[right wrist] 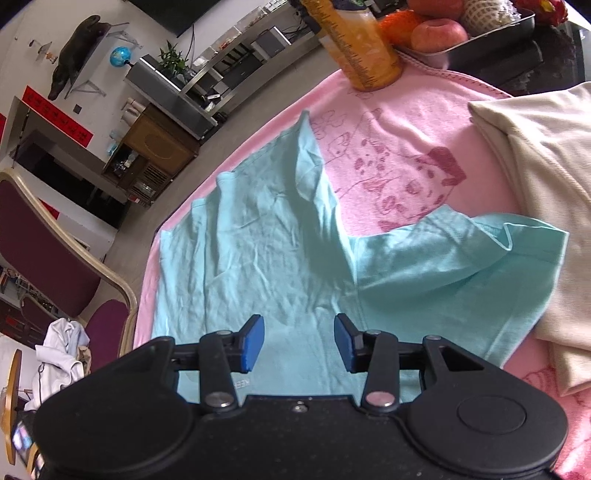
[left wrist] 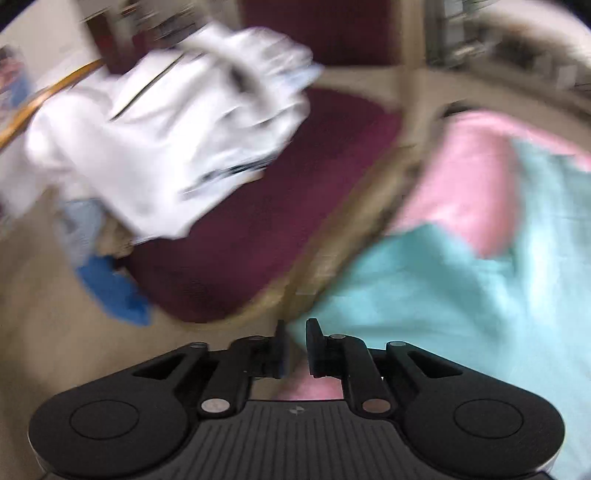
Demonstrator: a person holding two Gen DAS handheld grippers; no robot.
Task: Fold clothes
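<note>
A light teal T-shirt lies spread and wrinkled on a pink blanket, one sleeve turned toward the right. My right gripper hovers over the shirt's near part, jaws open, blue pads apart with nothing pinched. The left wrist view is blurred. There the teal shirt and pink blanket fill the right side. My left gripper sits at the table's edge beside the shirt, jaws a narrow gap apart with no cloth between them.
A folded cream garment lies on the blanket at right. An orange bottle and a fruit tray stand at the back. A maroon chair beside the table carries a heap of white clothes.
</note>
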